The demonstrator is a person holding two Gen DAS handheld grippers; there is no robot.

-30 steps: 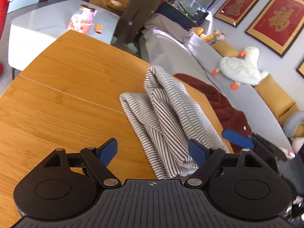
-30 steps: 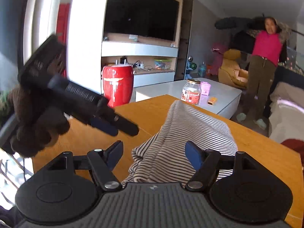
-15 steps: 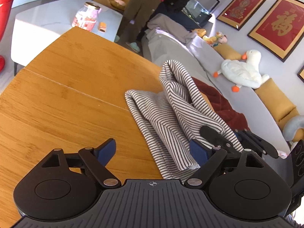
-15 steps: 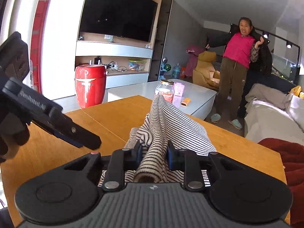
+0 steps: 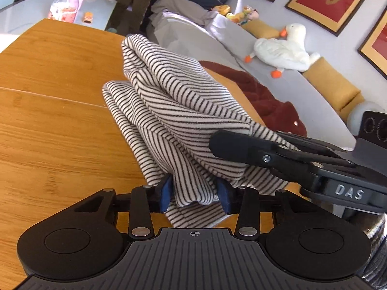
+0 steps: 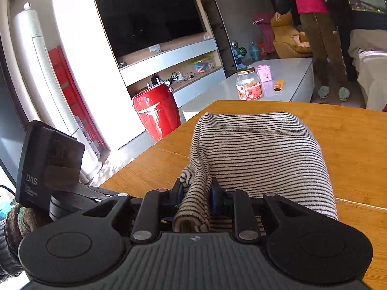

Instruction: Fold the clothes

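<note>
A black-and-white striped garment (image 5: 174,101) lies bunched on the wooden table (image 5: 48,133), part of it raised in a hump. My left gripper (image 5: 195,195) is at the garment's near hanging edge. Its jaws are closing, and the cloth fills the gap between the blue pads. In the right wrist view my right gripper (image 6: 196,199) is shut on a thick fold of the striped garment (image 6: 261,149), holding it up off the table (image 6: 350,145). The right gripper's fingers (image 5: 232,145) reach into the left wrist view from the right, clamped on the same cloth just above my left gripper.
Right of the table's edge stands a grey sofa with a maroon blanket (image 5: 261,96) and a plush goose (image 5: 283,48). Beyond the far edge are a white coffee table with a jar (image 6: 249,87), a red barrel (image 6: 157,111) and a standing person (image 6: 314,24).
My right gripper shut on a fold of the garment and raised it. My left gripper moved forward and down to the near edge, and its wide jaws narrowed around the cloth.
</note>
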